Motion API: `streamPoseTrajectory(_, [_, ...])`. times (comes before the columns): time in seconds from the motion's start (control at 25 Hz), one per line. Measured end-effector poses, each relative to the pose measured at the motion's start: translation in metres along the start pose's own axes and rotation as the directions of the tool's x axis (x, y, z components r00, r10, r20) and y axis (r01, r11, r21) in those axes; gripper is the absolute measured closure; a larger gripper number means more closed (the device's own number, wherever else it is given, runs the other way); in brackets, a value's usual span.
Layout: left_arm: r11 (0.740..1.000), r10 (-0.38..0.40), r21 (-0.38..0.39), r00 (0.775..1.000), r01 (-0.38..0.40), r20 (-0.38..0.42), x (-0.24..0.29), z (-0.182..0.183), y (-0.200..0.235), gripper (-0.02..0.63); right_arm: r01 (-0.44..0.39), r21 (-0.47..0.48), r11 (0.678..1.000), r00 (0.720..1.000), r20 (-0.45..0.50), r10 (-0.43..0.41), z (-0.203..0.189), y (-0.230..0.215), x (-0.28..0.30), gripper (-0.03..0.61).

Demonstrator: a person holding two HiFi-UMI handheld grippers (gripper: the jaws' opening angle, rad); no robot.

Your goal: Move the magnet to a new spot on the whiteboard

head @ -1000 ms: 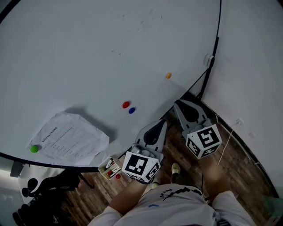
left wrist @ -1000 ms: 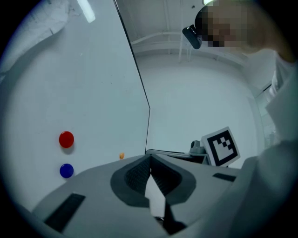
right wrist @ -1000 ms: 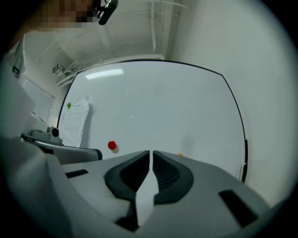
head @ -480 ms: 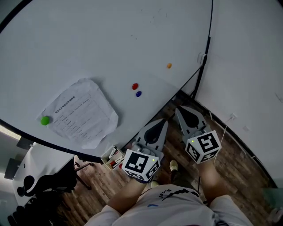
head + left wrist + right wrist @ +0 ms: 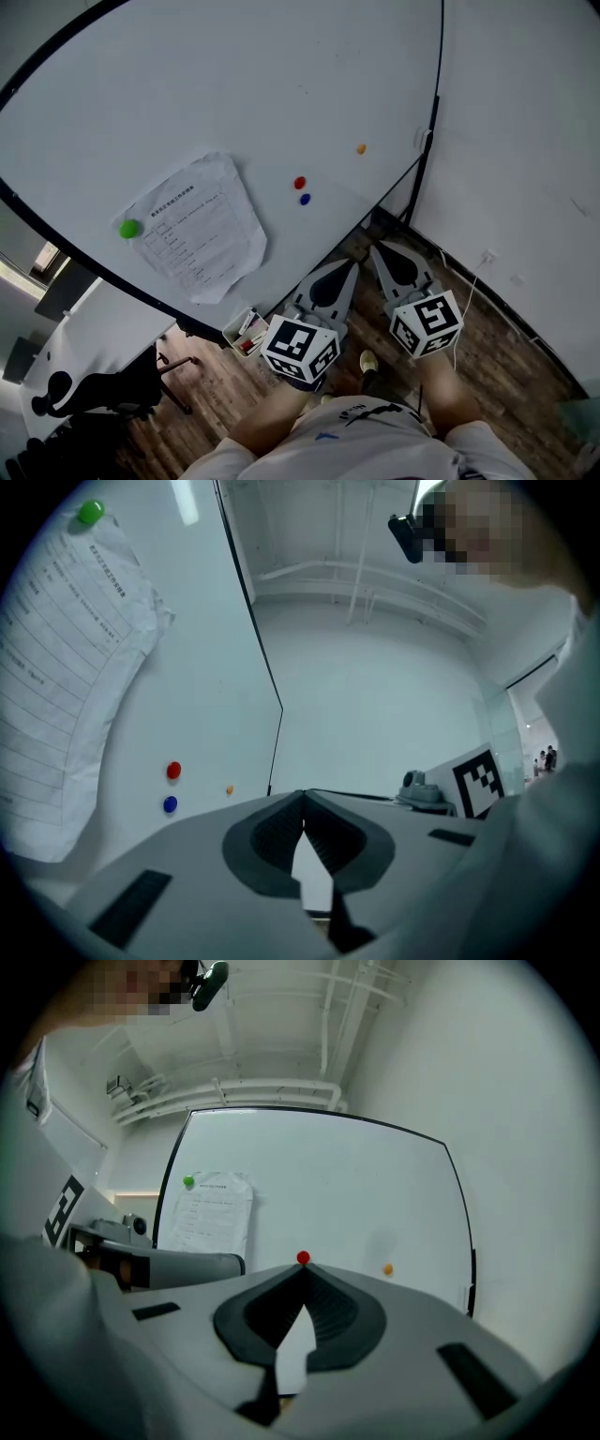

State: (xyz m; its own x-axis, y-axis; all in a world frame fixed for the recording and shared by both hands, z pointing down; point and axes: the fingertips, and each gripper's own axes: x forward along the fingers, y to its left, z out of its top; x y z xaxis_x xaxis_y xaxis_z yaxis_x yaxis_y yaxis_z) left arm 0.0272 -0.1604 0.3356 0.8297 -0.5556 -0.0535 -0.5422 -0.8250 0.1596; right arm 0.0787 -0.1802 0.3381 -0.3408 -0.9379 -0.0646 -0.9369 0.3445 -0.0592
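The whiteboard [image 5: 234, 84] carries a red magnet [image 5: 299, 183], a blue magnet [image 5: 304, 199] just below it, and an orange magnet [image 5: 361, 148] further right. A green magnet [image 5: 128, 228] pins a printed sheet [image 5: 202, 230]. My left gripper [image 5: 353, 266] is shut and empty, off the board's lower edge. My right gripper [image 5: 375, 247] beside it is also shut and empty. In the right gripper view the red magnet [image 5: 302, 1257] sits just above the closed tips [image 5: 303, 1268], still at a distance. The left gripper view shows the red magnet [image 5: 173, 771] and blue magnet [image 5: 170, 804] to the left of the closed tips [image 5: 303, 795].
A small tray with markers [image 5: 246, 330] hangs under the board's lower edge. A black chair [image 5: 94, 394] stands at the lower left. A white wall [image 5: 525, 141] meets the board at the right, with a cable [image 5: 469, 291] running down to the wooden floor [image 5: 506, 347].
In the head view the sheet, green magnet and the other magnets have drifted right. Both grippers sit a little lower in the picture, further from the board's edge.
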Motion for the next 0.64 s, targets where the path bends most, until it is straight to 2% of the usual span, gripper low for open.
streamPoseTrajectory(0.64, [1.0,0.002,0.028,1.0,-0.003,0.028,-0.02,0.014,-0.009,0.602,-0.014,-0.029,0.999,0.999,0.034,0.015,0.02,0.02,-0.008,0.565])
